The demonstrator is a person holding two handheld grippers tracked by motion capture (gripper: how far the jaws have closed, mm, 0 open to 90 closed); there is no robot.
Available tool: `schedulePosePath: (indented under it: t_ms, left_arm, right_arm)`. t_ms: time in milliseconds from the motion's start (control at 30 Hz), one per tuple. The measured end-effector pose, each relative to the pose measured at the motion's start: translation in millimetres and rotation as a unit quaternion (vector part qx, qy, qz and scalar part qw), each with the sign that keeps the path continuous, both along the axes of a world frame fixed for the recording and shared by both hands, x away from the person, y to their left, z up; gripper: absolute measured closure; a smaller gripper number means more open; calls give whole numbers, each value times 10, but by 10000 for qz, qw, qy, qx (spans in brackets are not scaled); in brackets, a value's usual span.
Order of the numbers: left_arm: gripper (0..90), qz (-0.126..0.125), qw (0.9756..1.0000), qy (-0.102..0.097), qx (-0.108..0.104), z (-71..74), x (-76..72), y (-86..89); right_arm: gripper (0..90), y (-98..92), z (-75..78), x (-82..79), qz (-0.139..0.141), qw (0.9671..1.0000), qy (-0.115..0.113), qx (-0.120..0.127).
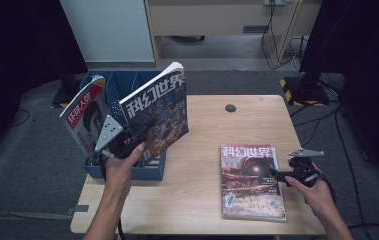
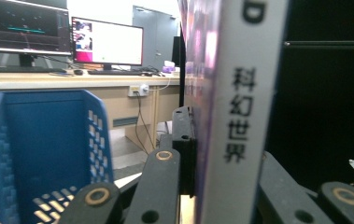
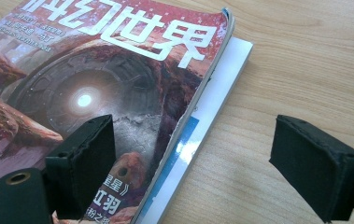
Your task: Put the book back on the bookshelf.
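High view: the left tongs are clamped on the lower part of a science-fiction magazine, held up tilted above the blue file rack at the worktop's left edge. Just left of these tongs, a red-titled magazine already stands in the rack. The right tongs rest apart at the right edge of a small stack of magazines lying flat on the worktop.

Left gripper view: the held magazine's white spine rises between the tongs' jaws, which press on it from both sides; the rack's perforated wall stands low to their left.

Right gripper view: the tongs gape wide over the stack's near corner, left pad above the top cover, right pad over bare wood.

The step in hand looks like filing the held magazine. Next, it needs bringing upright over a free slot and lowering before release.
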State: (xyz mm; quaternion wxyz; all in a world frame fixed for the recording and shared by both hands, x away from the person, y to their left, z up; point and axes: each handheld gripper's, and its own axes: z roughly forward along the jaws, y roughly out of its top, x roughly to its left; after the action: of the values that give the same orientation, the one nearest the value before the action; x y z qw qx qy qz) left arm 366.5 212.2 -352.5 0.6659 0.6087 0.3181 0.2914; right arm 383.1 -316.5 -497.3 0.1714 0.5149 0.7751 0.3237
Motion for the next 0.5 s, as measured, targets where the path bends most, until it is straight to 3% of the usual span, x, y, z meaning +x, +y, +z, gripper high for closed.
schedulePosePath:
  t_ms: [500]
  left_arm:
    - [825,337,9994,-44,-34,53,-107,370]
  right_arm:
    - [143,-20,-5,7,-44,10000,6,-9]
